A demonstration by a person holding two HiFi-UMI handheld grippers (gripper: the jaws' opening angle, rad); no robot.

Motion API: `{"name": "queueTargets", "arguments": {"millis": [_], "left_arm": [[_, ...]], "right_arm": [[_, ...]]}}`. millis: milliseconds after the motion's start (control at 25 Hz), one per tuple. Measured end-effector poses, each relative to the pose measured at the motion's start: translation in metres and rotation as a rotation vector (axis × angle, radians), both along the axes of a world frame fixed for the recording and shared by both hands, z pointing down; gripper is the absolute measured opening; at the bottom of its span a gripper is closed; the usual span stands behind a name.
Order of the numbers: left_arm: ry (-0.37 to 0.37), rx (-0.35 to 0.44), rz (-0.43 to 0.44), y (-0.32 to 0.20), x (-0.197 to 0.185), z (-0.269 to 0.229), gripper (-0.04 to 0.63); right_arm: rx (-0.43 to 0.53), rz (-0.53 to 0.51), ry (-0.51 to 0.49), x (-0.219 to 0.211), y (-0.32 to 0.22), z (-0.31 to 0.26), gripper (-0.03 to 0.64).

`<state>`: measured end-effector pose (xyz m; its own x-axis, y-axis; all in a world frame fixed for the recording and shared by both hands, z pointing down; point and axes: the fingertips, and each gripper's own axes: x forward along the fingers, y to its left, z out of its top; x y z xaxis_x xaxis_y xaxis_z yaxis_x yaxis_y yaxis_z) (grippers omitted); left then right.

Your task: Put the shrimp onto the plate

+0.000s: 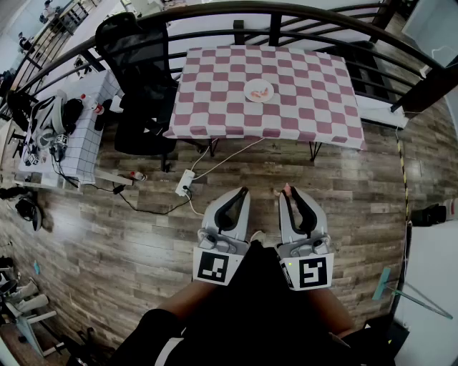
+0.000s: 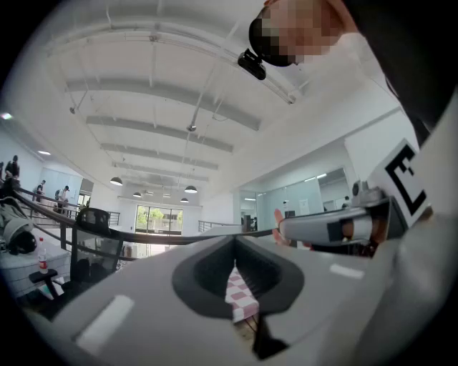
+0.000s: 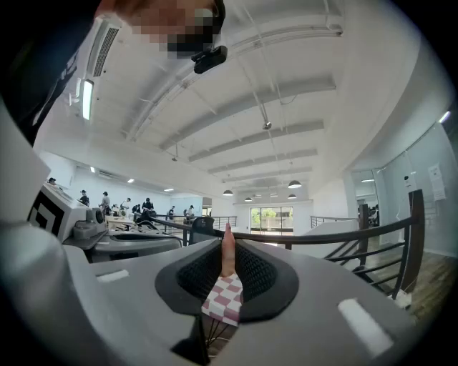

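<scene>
A white plate [image 1: 259,91] with pink pieces on it sits near the middle of the red-and-white checked table [image 1: 300,100], far ahead of both grippers. My right gripper [image 1: 288,191] is held close to my body over the floor, shut on a pink shrimp [image 1: 287,189] that sticks out past its tips. The right gripper view shows the shrimp [image 3: 227,251] upright between the jaws. My left gripper [image 1: 242,191] is beside it, jaws together and nothing in them. The left gripper view shows the right gripper's tip with the shrimp [image 2: 278,218].
A black office chair [image 1: 136,64] stands left of the table. A white tiled table [image 1: 71,136] with gear is at the far left. A power strip [image 1: 184,182] and cables lie on the wooden floor ahead. A dark curved railing [image 1: 215,11] runs behind the table.
</scene>
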<state>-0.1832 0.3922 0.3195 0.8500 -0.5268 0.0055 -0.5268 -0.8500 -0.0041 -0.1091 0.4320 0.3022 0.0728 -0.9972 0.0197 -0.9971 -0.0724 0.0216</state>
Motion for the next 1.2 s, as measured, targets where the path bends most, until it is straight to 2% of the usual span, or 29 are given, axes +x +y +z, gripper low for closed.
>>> {"name": "queueTargets", "arguments": {"millis": [200,440,600,840,1200], "left_arm": [[-0.004,0.003,0.002,0.008,0.007,0.000,0.008],[-0.004,-0.006,-0.045,0.000,0.001,0.003,0.008],[-0.016,-0.016,-0.031,0.000,0.004,0.008,0.008],[-0.021,-0.019,-0.012,-0.017,0.018,0.015,0.008],[-0.023,-0.039,0.024,-0.074,0.061,0.028,0.008]], "right_arm": [[0.019,-0.008,-0.013,0.006,0.011,-0.002,0.058],[0.020,0.024,-0.079,0.028,0.025,0.004,0.060],[0.026,0.034,-0.087,0.035,0.026,0.004,0.060],[-0.001,0.046,-0.069,0.041,0.014,0.014,0.060],[-0.040,0.078,-0.091,0.079,-0.037,0.030,0.060]]}}
